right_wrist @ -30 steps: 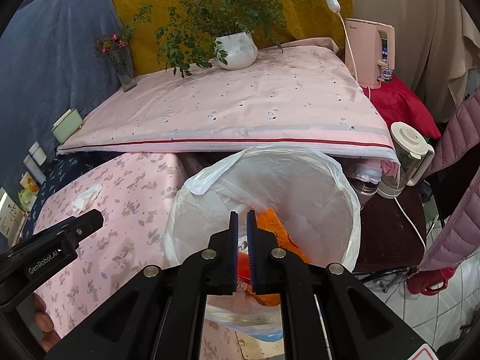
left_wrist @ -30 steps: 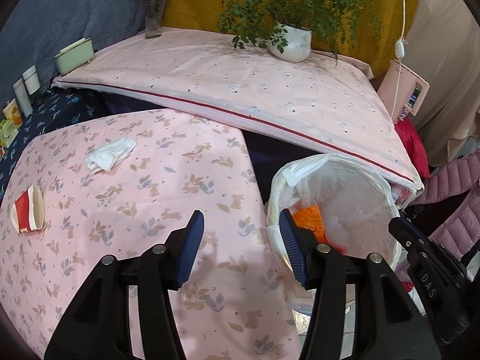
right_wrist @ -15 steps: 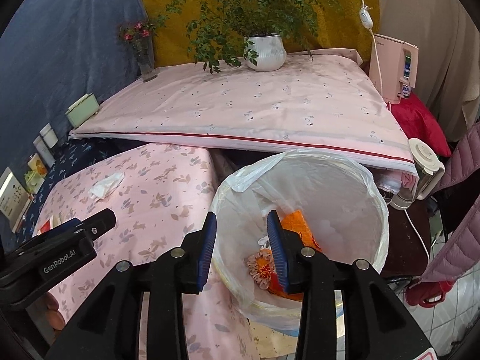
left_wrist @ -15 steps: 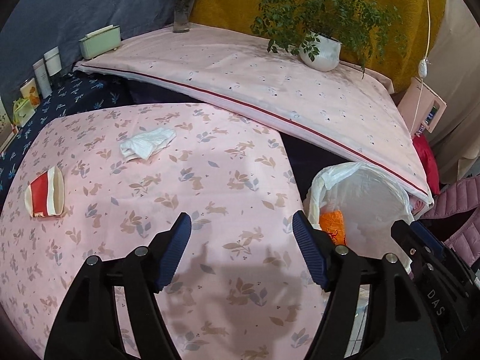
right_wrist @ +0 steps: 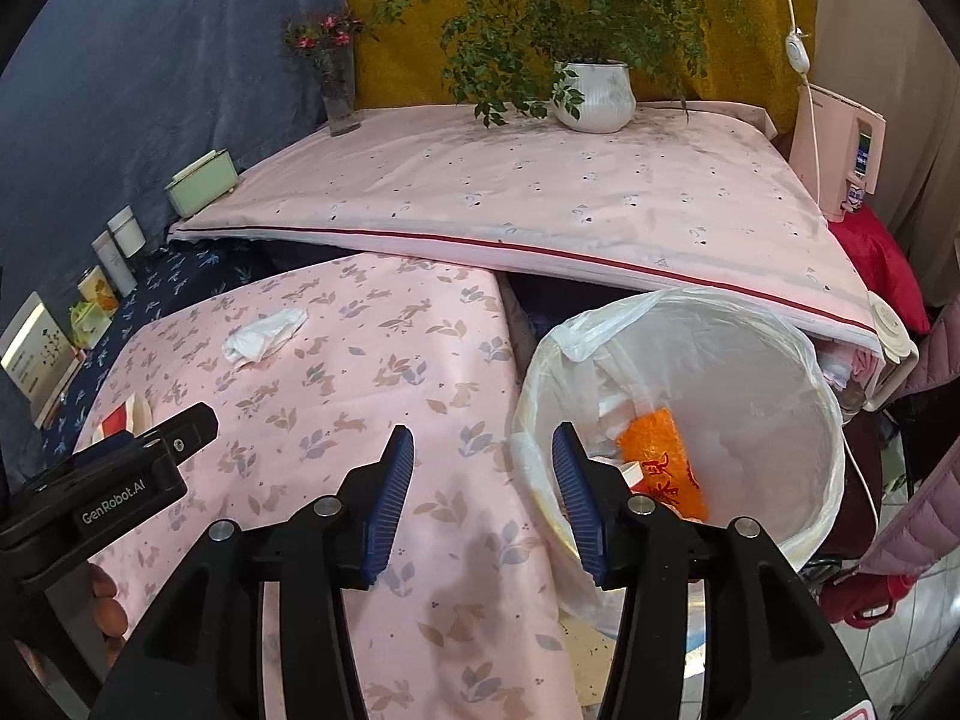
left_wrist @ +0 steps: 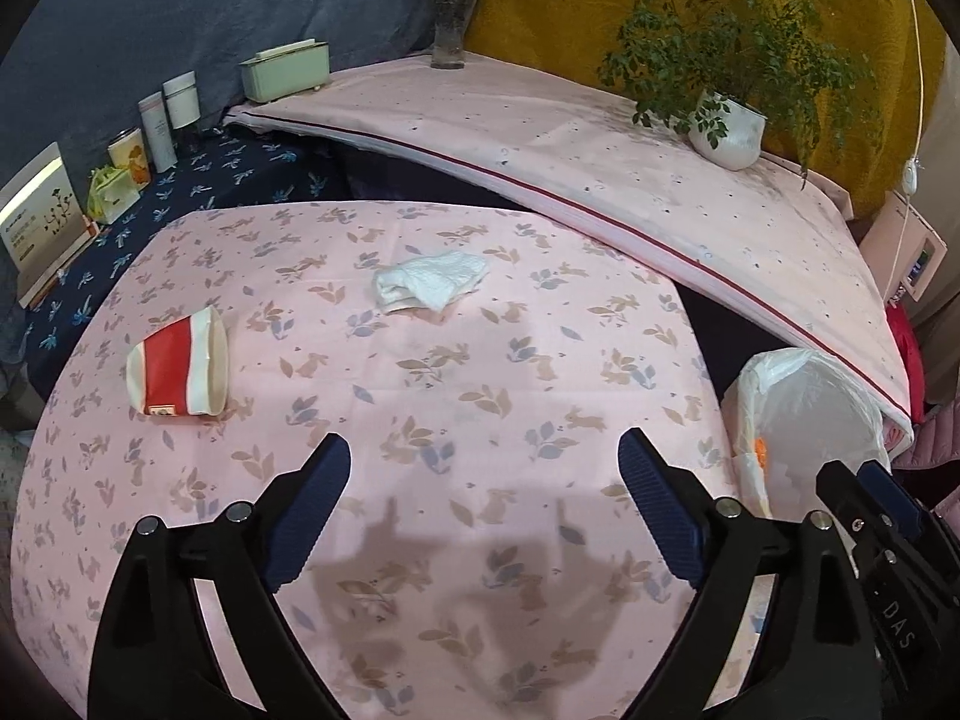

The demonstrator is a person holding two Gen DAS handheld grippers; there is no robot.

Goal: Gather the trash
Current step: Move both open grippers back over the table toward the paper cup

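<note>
Partly complete, by my judgement. Lined bin (right_wrist: 690,420) right of table (left_wrist: 480,420) contains orange wrapper (right_wrist: 663,462). Crumpled tissue (left_wrist: 429,288) and flattened paper cup (left_wrist: 180,372) remain uncollected. Left tool (left_wrist: 485,501) and right tool (right_wrist: 483,498) released, empty.

A lived-in home room is indicated. A low table (left_wrist: 420,396) is draped in a pink leaf-print cloth; behind it a second pink-covered surface (right_wrist: 540,204) is set with a potted plant (right_wrist: 594,96) and a flower vase (right_wrist: 339,90). Left of the table, cosmetic bottles (left_wrist: 171,120) are lined up. Right of it, a plastic-lined bin (right_wrist: 750,360) and an electric kettle (right_wrist: 894,348) are seen.
</note>
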